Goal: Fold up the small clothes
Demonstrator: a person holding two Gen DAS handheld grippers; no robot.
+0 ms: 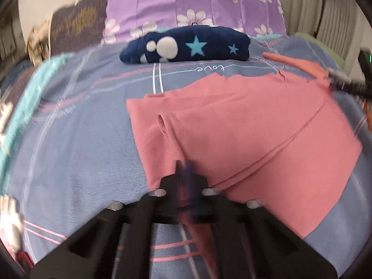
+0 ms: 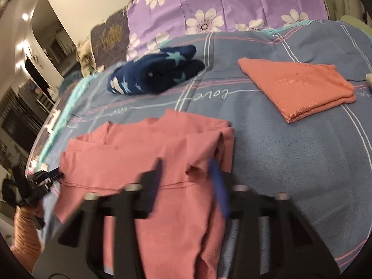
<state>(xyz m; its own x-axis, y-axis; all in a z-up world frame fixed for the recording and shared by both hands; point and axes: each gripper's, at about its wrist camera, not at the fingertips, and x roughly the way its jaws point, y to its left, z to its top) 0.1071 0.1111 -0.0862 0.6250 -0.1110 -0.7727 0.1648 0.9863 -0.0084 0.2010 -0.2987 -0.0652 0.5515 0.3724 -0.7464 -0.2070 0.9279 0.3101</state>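
The pink knit garment (image 1: pixel 244 125) is lying half folded on the blue-grey plaid bedspread (image 1: pixel 76 139), near its front edge. The left tool (image 1: pixel 184 169) is pressing its jaws together over the garment's near hem, seemingly pinching it. The right tool (image 2: pixel 188 174) is showing spread jaws in a blurred view, fabric bunching between them, so its hold looks uncertain. A one-sided grip could be dragging the fold askew. The bedspread is carrying the cursive word "love".
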